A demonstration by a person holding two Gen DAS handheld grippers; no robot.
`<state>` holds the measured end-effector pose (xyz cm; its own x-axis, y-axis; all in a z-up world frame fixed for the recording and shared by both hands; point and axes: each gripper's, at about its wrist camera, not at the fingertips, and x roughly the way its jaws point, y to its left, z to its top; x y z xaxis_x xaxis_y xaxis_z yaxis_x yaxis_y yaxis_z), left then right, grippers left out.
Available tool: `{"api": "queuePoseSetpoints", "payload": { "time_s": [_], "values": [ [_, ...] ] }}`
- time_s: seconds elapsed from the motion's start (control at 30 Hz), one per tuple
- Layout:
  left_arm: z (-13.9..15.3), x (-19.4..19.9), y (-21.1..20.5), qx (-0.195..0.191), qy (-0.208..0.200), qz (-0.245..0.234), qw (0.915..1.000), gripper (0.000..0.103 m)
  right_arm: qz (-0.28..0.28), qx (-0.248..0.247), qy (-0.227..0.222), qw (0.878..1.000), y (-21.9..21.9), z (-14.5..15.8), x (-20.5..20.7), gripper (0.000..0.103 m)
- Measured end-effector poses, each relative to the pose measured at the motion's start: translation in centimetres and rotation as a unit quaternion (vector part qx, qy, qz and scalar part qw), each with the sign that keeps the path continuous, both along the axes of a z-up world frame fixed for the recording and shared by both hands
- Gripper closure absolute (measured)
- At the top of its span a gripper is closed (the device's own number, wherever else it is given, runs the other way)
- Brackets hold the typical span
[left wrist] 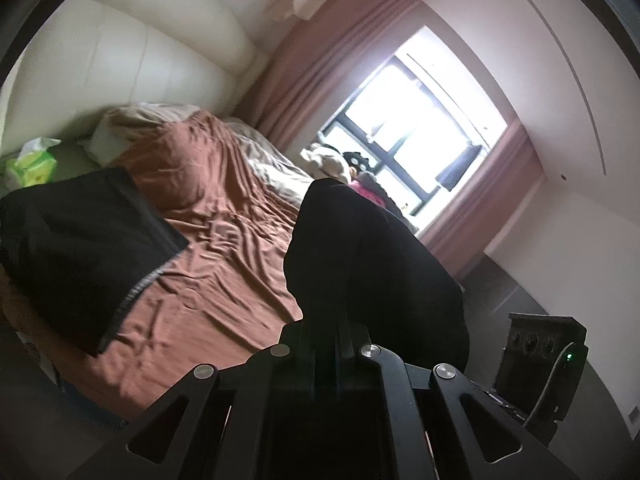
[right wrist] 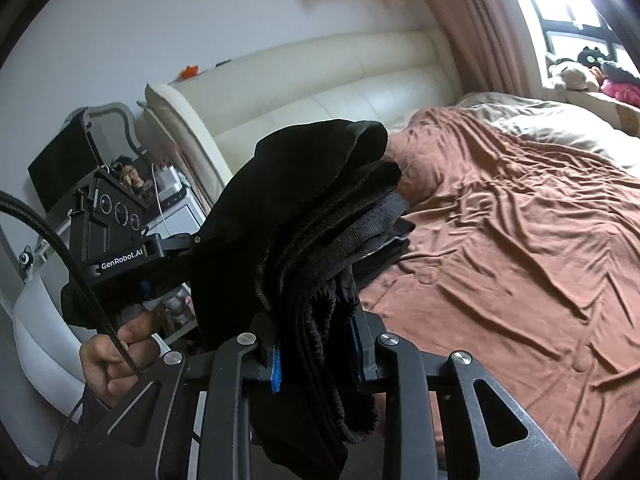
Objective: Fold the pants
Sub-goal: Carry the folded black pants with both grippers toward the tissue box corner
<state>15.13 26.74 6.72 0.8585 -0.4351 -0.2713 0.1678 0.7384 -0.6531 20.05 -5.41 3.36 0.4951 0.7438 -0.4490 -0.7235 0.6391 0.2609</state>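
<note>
**Right wrist view: black pants bunched and clamped between both grippers, above the bed**

The right gripper (right wrist: 316, 354) has its 2 fingers pressed in on a thick bundle of the black pants (right wrist: 304, 216), several folded layers of ribbed and knit edges stacked between the blue-edged pads (right wrist: 275, 368). The cloth rises up and forward from the jaws and droops below them too. To the left, the left gripper (right wrist: 192, 242), marked GenRobot.AI, reaches into the same bundle from the side; a bare hand (right wrist: 112, 356) grips its handle with a braided cable (right wrist: 60, 252) running across it. Its fingertips are buried in the fabric here.

In the left wrist view, the left gripper (left wrist: 326, 320) has its fingers drawn narrowly together with a fold of the pants (left wrist: 372, 264) pinched between them, the dark cloth bulging up and to the right. The right gripper's body (left wrist: 540, 364) shows at lower right, a green light on it.

The pants hang in the air, off the rust-brown bedsheet (left wrist: 224, 216). A separate flat black garment (left wrist: 80, 248) lies on the sheet at left. A green tissue pack (left wrist: 32, 164) sits near the cream headboard (right wrist: 340, 80). Plush toys (right wrist: 592, 72) line the windowsill.
</note>
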Motion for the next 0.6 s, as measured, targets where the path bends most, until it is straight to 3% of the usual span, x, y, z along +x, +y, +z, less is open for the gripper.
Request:
{"api": "queuePoseSetpoints", "payload": {
  "time_s": [0.6],
  "values": [
    [-4.0, 0.2, 12.6, 0.009, 0.021, 0.091, 0.9956, 0.097, 0.072, -0.022, 0.015, 0.997, 14.7, -3.1, 6.0, 0.081]
  ]
}}
